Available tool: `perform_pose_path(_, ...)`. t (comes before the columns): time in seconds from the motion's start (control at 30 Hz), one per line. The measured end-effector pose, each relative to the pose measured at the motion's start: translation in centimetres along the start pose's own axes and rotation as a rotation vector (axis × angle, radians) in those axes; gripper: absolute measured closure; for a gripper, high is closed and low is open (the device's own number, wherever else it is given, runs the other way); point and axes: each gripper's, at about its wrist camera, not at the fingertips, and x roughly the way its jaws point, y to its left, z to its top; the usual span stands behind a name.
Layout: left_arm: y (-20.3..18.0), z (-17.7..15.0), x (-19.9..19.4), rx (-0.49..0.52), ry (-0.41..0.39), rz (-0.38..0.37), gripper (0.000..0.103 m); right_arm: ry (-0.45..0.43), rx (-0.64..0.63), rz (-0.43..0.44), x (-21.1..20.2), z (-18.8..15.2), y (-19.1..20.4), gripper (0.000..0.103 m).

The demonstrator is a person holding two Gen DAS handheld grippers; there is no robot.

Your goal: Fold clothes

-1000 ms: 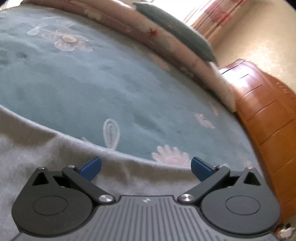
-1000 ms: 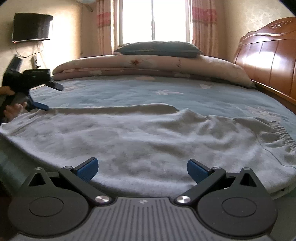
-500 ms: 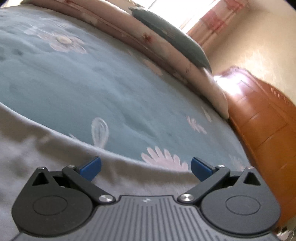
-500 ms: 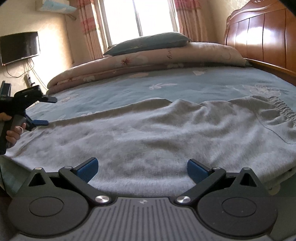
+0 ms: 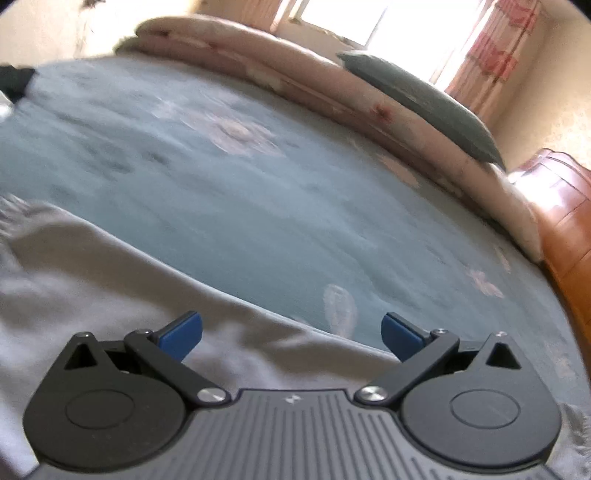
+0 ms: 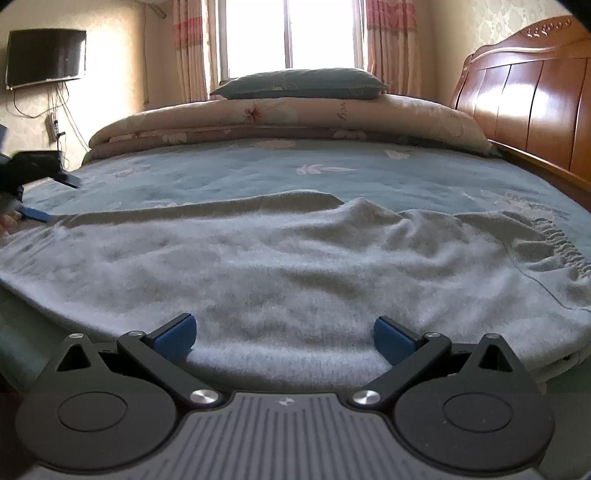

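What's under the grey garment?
The grey garment lies spread on the blue floral bedspread, which shows beyond its far edge. Anything directly beneath the cloth is covered.

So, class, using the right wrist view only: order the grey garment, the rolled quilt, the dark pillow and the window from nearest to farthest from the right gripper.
From the right gripper:
1. Grey garment, spread right in front of the open fingers.
2. Rolled quilt, across the far side of the bed.
3. Dark pillow, on top of the quilt, near centre.
4. Window, on the back wall behind the pillow.
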Motion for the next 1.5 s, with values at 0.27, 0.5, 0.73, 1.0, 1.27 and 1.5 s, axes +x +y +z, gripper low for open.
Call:
perform_pose_path(0.27,6.0,0.0,-0.6,-0.181,0.001,0.145,0.001,0.003,-0.020,-0.014,0.3,0.0,0.3,0.000)
perform_pose_path(0.5,5.4,-0.2,-1.1,-0.201,-0.029,0.038,0.001,0.006,-0.046,-0.026,0.4,-0.2,0.5,0.000)
perform_pose_path(0.73,2.3,-1.0,1.3,-0.116,0.035,0.027,0.001,0.003,-0.065,-0.035,0.5,-0.4,0.8,0.000)
perform_pose_path(1.0,0.2,-2.1,1.5,0.073,0.045,0.109,0.001,0.000,-0.085,-0.060,0.8,-0.6,1.2,0.000)
perform_pose_path(1.27,-0.6,-2.6,2.1,0.148,0.042,0.141,0.001,0.104,-0.018,-0.005,0.4,1.6,-0.2,0.000)
perform_pose_path(1.5,-2.0,-3.0,1.8,0.211,0.059,0.142,0.001,0.042,0.039,-0.025,-2.7,3.6,-3.9,0.000)
